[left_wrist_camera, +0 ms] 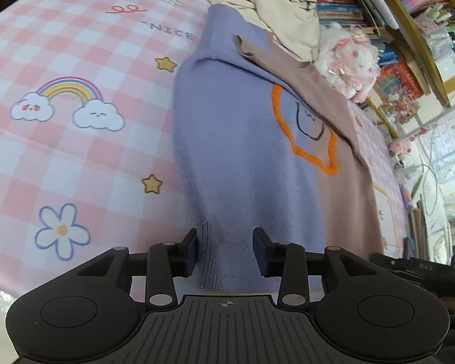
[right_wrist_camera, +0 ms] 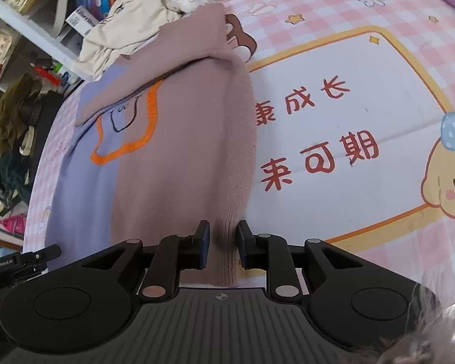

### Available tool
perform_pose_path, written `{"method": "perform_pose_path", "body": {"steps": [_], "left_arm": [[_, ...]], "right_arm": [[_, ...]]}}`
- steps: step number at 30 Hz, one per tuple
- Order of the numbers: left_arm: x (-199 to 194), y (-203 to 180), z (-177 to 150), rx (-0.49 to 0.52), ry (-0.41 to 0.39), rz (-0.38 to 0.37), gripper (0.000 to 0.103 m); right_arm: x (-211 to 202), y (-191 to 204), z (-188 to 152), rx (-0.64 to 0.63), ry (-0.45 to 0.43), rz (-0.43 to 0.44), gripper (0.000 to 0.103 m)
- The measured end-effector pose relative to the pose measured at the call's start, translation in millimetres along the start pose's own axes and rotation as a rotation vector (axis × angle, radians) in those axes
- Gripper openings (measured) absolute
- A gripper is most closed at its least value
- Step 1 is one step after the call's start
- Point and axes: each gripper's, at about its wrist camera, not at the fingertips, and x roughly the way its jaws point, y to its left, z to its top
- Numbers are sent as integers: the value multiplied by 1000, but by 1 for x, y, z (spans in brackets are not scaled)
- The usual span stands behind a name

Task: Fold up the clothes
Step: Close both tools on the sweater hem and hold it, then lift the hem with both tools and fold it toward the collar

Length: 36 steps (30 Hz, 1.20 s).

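Observation:
A knit sweater, lilac (left_wrist_camera: 242, 151) on one half and dusty pink-brown (right_wrist_camera: 182, 157) on the other, lies on the bed with both sleeves folded in over an orange-outlined patch (left_wrist_camera: 312, 139). My left gripper (left_wrist_camera: 226, 251) stands open over the lilac ribbed hem, which lies between the pads without being pressed. My right gripper (right_wrist_camera: 223, 248) is at the pink-brown ribbed hem corner, jaws narrowly apart, open, with the rib lying in the gap. Each gripper's black body shows at the edge of the other's view.
The bed wears a pink checked sheet (left_wrist_camera: 75, 157) with rainbow, stars and a printed panel (right_wrist_camera: 333, 121). A cream garment (left_wrist_camera: 276, 6) is heaped beyond the sweater, beside a plush toy (left_wrist_camera: 348, 63). Bookshelves (left_wrist_camera: 379, 0) line the far side; clutter (right_wrist_camera: 12, 139) sits off the bed.

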Motion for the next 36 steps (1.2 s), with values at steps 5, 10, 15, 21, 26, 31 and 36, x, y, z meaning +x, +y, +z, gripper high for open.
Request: {"method": "perform_pose_path", "body": {"steps": [5, 10, 15, 21, 26, 31, 36], "left_arm": [[0, 7, 2, -19, -3, 42, 4], [-5, 11, -1, -3, 22, 23, 4], [-4, 11, -5, 9, 57, -2, 5], [-2, 18, -3, -45, 59, -41, 12], [1, 18, -1, -62, 65, -56, 12], [1, 14, -1, -13, 76, -49, 7], [-4, 12, -2, 45, 104, -60, 5]], "right_arm": [[-5, 3, -2, -30, 0, 27, 9], [-8, 5, -7, -48, 46, 33, 9], [-6, -2, -11, -12, 69, 36, 12], [-5, -7, -12, 31, 62, 65, 14], [-4, -8, -13, 41, 61, 67, 11], [-5, -9, -17, 46, 60, 68, 9], [-9, -7, -22, 43, 82, 82, 9]]}}
